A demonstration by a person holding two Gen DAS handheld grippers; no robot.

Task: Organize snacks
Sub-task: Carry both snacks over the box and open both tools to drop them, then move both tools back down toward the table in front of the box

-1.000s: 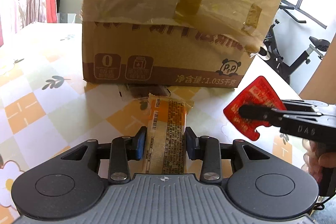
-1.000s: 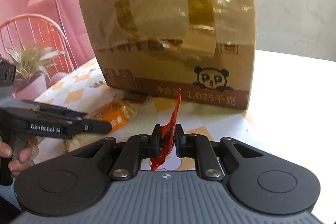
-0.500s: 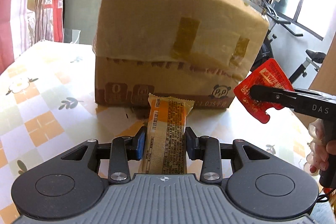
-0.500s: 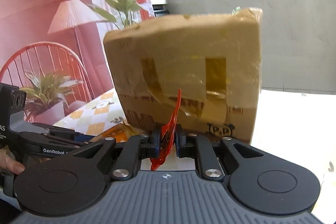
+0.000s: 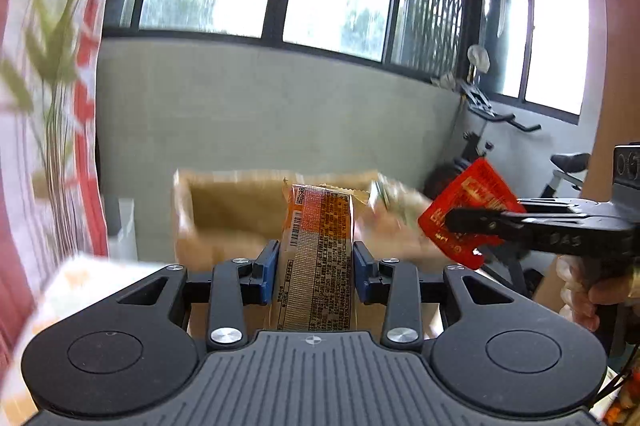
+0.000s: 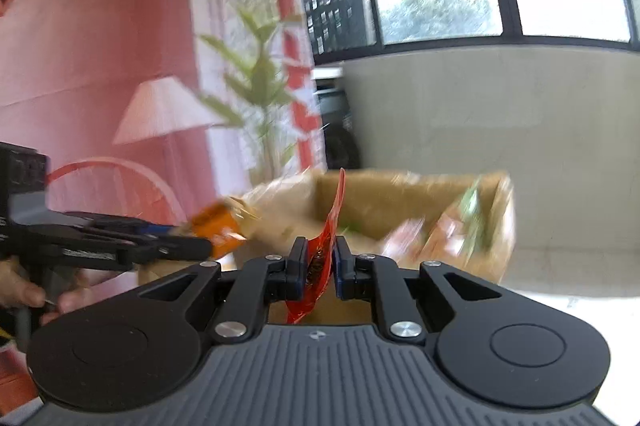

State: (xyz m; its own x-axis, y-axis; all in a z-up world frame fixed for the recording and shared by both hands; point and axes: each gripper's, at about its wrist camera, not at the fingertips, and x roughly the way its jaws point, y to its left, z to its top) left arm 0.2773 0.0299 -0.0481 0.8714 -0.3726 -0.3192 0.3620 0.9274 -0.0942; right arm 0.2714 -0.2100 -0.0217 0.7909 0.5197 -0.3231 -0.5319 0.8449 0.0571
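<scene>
My left gripper is shut on an orange snack bar in a long printed wrapper, held lengthwise between the blue pads. My right gripper is shut on a thin red snack packet, seen edge-on. Both hang level with the open top of a cardboard box just ahead. In the left wrist view the right gripper comes in from the right with the red packet. The right wrist view shows the left gripper holding the orange bar, and blurred snack packets inside the box.
A grey low wall with large windows stands behind the box. An exercise bike is at the right. A plant and a red wall picture are at the left. A patch of patterned tablecloth shows lower left. A hand grips the right tool.
Both grippers have risen with their snacks from near the tabletop, facing the box's side, to the height of its open top, so its inside now shows.
</scene>
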